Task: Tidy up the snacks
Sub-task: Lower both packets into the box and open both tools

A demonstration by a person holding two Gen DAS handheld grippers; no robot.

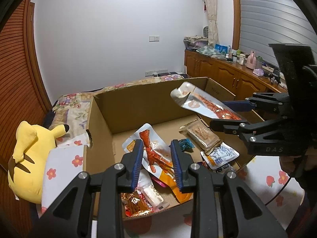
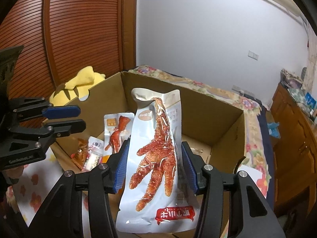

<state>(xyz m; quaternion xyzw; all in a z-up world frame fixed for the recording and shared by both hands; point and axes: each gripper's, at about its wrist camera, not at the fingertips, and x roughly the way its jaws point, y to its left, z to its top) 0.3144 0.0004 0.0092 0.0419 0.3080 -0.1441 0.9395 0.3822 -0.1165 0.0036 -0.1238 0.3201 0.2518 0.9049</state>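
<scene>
An open cardboard box (image 1: 138, 103) (image 2: 208, 107) holds several snack packets. My right gripper (image 2: 156, 166) is shut on a white chicken-foot packet (image 2: 158, 158), held above the box; in the left wrist view the right gripper (image 1: 233, 113) and this packet (image 1: 200, 103) show at the right. My left gripper (image 1: 157, 158) is open and empty over the near part of the box, above another chicken-foot packet (image 1: 154, 154) (image 2: 116, 130). It also shows in the right wrist view (image 2: 77, 119). A brown cake bar (image 1: 202, 134) lies further right in the box.
A yellow plush toy (image 1: 25, 158) (image 2: 79, 85) lies left of the box. A white flowered cloth (image 1: 267, 176) covers the surface under the box. A floral bed (image 2: 227, 97) lies behind it. A wooden cabinet (image 1: 227, 71) with bottles stands at the right.
</scene>
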